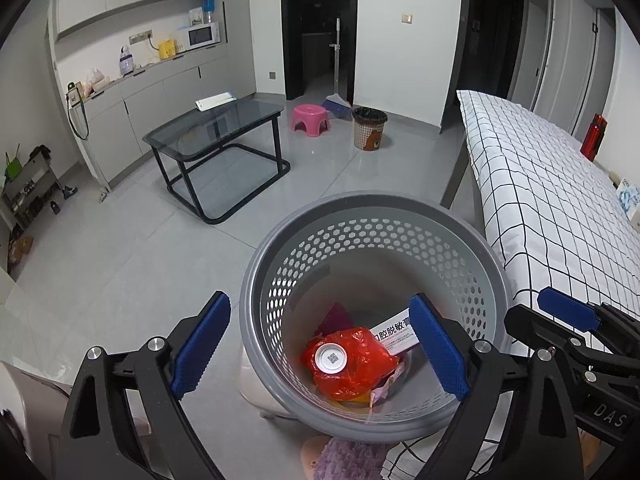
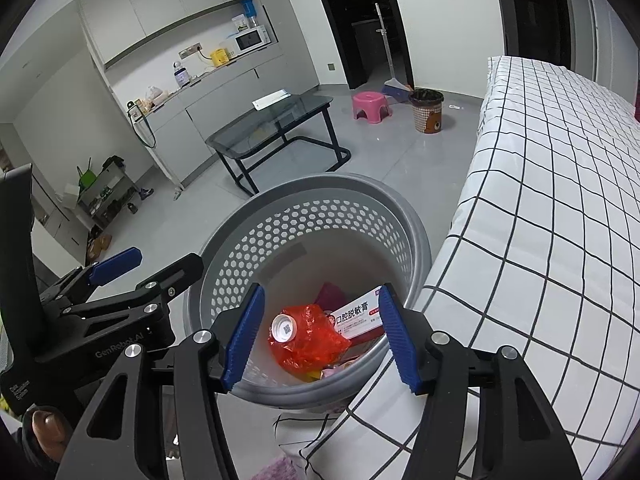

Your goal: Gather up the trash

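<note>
Both the left gripper (image 1: 320, 350) and right gripper (image 2: 320, 338) hang released, jaws spread, above the basket (image 1: 372, 208); a red bag (image 1: 352, 364) lies below them.

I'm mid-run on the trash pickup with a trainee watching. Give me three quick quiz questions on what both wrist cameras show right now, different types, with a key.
1. True or false: the left claw is shut on the red plastic bag.
2. Multiple choice: the white toothpaste box lies (A) on the checked bedsheet, (B) inside the grey perforated basket, (C) on the glass table.
3. Fill in: the small patterned bin across the room stands on the floor beside a pink ____.

Key
1. False: both the left claw and the right claw are open and empty above the basket, and the bag lies in it.
2. B
3. stool
</note>
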The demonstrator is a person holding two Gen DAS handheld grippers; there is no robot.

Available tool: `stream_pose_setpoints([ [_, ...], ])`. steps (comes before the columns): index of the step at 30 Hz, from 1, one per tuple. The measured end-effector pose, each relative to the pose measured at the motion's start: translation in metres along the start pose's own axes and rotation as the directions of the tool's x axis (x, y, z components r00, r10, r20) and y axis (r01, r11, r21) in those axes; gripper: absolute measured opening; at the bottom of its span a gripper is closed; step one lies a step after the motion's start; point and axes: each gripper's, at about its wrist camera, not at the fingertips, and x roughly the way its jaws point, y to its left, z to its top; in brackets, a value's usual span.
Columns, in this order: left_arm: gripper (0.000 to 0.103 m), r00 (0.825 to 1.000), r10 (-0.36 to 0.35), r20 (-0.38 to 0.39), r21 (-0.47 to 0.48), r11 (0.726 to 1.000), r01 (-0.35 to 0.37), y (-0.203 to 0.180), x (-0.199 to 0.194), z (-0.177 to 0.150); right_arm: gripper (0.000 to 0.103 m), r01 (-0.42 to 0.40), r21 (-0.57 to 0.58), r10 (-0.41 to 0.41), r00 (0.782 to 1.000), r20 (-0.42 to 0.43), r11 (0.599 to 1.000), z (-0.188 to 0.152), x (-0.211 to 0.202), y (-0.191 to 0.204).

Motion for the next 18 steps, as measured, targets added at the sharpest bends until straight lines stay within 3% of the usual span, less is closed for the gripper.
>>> stream_pose_setpoints([
  [18, 0.096, 1.000, 0.015, 0.003, 0.004, 1.000, -0.015, 0.0001, -0.0064, -0.0014, 0.064, 0.018, 0.002, -0.018, 1.000, 0.025, 1.000, -0.0034, -0.0069, -0.0043],
])
